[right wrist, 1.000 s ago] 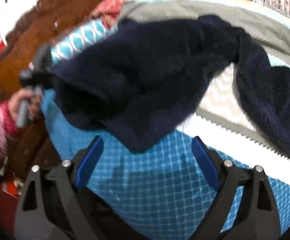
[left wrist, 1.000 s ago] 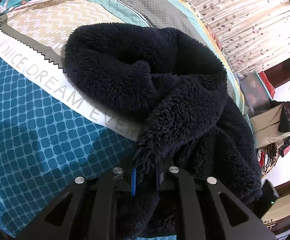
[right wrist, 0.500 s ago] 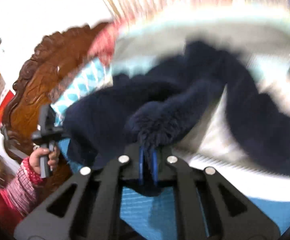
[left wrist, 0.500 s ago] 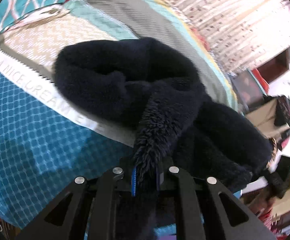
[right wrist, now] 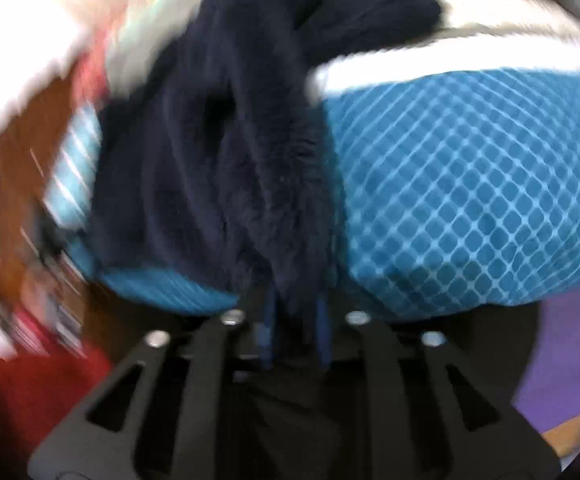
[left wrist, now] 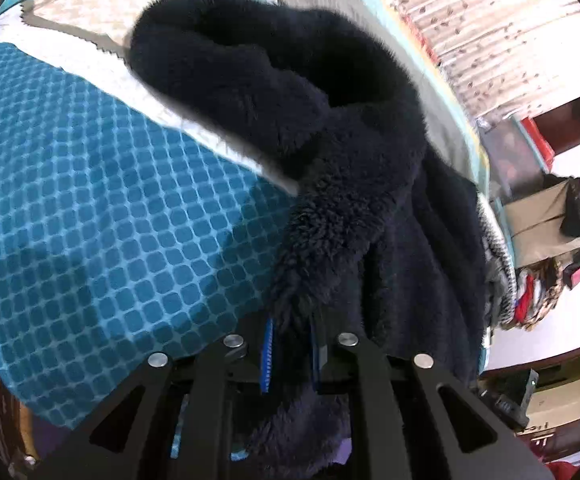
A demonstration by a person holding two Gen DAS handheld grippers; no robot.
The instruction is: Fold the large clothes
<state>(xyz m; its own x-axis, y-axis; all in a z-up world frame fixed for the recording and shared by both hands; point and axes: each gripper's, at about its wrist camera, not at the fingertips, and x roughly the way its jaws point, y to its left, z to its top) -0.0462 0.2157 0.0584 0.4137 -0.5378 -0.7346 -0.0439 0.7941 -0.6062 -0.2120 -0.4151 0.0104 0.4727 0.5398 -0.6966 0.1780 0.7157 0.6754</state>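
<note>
Your right hand-held gripper (right wrist: 294, 330) has closed on the navy fleece garment (left wrist: 330, 152).
Your left hand-held gripper (left wrist: 292, 354) pinches it too, over the teal-patterned bed (left wrist: 89, 216); curtain (left wrist: 490, 20) beyond.

Right gripper (right wrist: 294, 328) went from wide open to clamped on the fleece (right wrist: 249, 140), which now bunches toward 12 o'clock (blurry view).

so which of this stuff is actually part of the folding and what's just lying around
Part of the job:
- dark fleece garment, gripped at two spots
- left gripper, shut on it
- right gripper, shut on it
- teal patterned bedspread, the folding surface

Just lying about:
- leaf-print curtain
- cardboard box
- heap of mixed clothes
</note>
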